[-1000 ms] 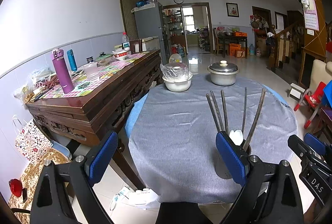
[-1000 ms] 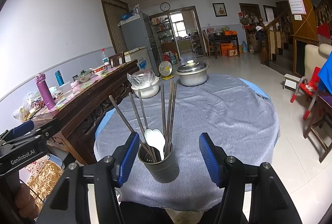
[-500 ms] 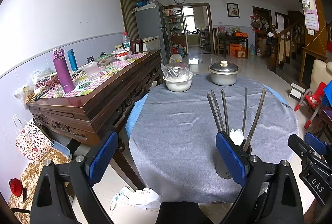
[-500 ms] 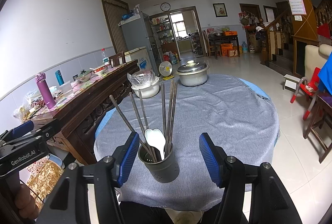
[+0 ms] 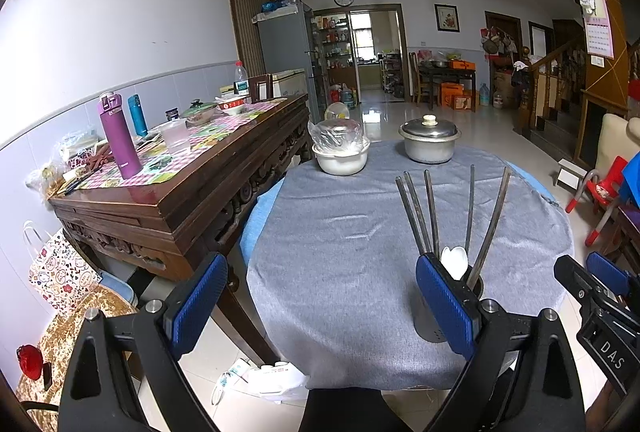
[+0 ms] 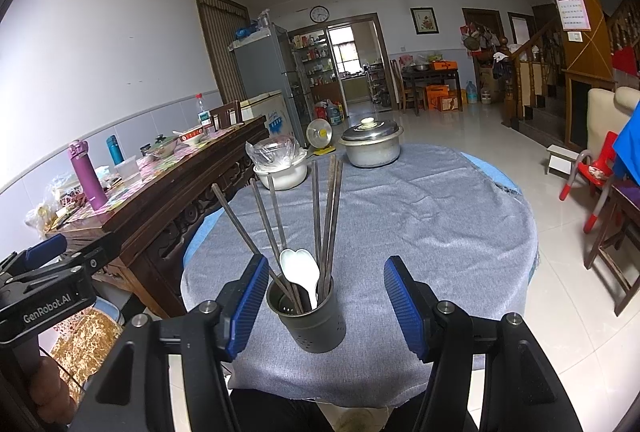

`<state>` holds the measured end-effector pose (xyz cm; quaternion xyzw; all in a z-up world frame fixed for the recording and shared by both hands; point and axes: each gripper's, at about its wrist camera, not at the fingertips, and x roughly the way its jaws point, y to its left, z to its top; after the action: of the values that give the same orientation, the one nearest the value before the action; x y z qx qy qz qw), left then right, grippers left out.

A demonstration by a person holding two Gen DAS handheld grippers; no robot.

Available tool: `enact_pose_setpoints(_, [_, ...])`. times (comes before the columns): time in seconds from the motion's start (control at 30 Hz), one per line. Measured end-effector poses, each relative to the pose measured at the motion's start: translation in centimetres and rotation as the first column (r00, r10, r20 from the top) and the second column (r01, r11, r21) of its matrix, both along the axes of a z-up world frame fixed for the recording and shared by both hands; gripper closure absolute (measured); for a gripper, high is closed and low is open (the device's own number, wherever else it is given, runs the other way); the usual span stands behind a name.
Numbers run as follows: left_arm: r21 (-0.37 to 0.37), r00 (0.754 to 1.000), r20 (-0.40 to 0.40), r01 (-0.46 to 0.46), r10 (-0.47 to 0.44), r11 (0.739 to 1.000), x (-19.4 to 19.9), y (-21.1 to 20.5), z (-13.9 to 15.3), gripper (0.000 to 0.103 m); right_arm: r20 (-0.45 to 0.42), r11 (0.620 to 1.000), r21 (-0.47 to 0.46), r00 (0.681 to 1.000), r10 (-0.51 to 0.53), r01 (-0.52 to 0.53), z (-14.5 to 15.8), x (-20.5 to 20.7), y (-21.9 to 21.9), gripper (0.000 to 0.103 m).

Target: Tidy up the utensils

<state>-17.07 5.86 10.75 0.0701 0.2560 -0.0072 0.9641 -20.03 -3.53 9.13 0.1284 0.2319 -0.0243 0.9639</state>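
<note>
While both tools hover at the near edge of the round worktop (image 6: 440,216) under its grey cloth (image 5: 340,232), the left hand-held gripper (image 5: 320,308) stands released, its blue pads wide apart over bare cloth and the floor with nothing between them. Beyond it to the left stands a dark wooden sideboard (image 5: 192,200) carrying a purple bottle (image 5: 118,136). Just behind the left hand-held gripper's right pad (image 5: 444,304) sits the perforated metal utensil holder (image 6: 310,312), upright on the cloth near the worktop's front edge. Dark chopsticks (image 6: 320,212) fan out of it, and a white spoon (image 6: 300,268) leans among them. The right hand-held gripper (image 6: 320,308) is released too: the holder stands between its pads, close to the left one (image 6: 248,306) and clear of the right. Far beyond, a wrapped white bowl (image 6: 280,168) and a lidded metal pot (image 6: 372,146) rest at the worktop's far side.
</note>
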Motion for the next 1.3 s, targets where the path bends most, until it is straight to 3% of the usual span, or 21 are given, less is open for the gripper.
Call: enact_pose_setpoints(1.3, [-0.012,1.000,-0.011,0.014,-0.014,1.000,0.01,0.15,-0.17,0.008,0.010,1.000,-0.020,1.000,0.002,-0.002,0.13,-0.20,0.25,0.039])
